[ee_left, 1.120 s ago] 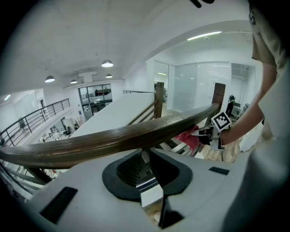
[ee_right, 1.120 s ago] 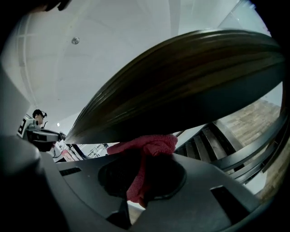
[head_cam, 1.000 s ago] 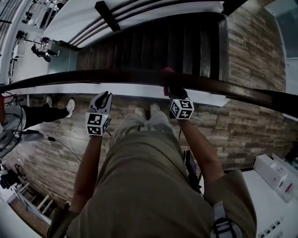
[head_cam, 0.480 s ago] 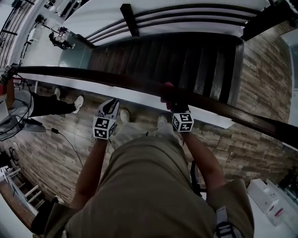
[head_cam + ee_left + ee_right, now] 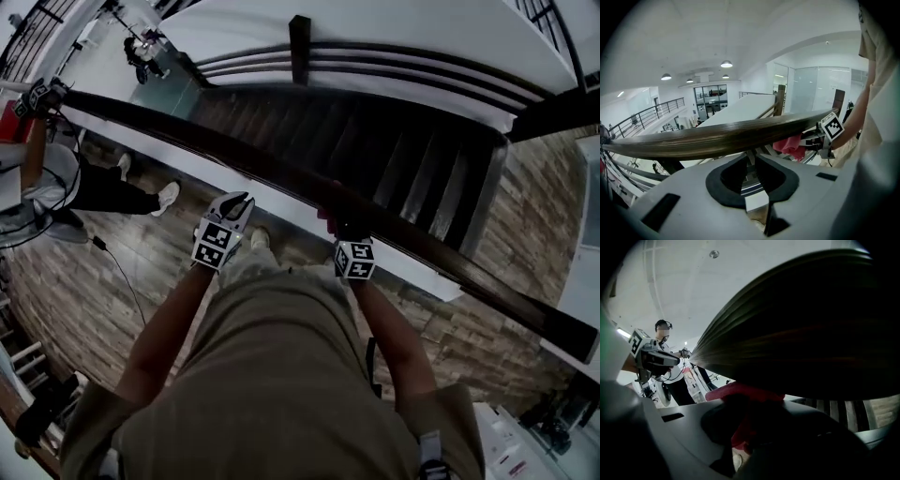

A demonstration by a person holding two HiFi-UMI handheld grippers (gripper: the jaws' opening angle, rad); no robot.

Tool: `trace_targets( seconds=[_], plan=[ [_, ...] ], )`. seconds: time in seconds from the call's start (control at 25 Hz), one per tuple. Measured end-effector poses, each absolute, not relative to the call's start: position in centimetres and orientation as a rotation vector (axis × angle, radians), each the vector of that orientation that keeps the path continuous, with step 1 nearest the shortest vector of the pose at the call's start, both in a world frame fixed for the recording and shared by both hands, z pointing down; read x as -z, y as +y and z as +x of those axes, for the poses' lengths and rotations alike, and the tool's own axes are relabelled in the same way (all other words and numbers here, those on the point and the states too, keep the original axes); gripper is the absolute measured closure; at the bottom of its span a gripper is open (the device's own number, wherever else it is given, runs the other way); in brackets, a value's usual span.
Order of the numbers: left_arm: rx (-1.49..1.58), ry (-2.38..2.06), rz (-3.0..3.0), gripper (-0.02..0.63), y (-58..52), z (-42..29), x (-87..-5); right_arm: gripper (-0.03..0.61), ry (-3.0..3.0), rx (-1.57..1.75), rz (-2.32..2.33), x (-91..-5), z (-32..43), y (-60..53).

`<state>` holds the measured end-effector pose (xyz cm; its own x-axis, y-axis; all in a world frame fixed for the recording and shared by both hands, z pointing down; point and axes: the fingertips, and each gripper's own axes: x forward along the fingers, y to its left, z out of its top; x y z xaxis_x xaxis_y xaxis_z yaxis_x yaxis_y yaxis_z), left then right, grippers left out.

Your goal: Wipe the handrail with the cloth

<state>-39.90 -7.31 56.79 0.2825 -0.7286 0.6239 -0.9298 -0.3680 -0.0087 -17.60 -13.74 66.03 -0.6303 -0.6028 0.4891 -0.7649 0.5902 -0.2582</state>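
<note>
Now right claw (image 5: 341,227) pinches one red cloth (image 5: 740,391) against one handrail (image 5: 717,138); left claw (image 5: 236,201) narrowly parted, empty

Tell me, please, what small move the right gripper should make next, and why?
Probably slide the right gripper a little further along the handrail, keeping the pressure on. Its jaws are shut on the red cloth, which lies against the rail, and long stretches of rail run on either side.

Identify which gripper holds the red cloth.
The right gripper, shut on the cloth against the handrail; the left gripper is empty, short of it.
</note>
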Motion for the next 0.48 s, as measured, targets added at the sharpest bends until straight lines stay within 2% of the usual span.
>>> trace_targets(
  seconds=[0.48],
  plan=[
    [-0.827,-1.469,2.226,0.546,-5.6,-57.7,-56.9,0.531,-2.565,-0.557,1.05,-65.1,-42.0,-13.4]
  ],
)
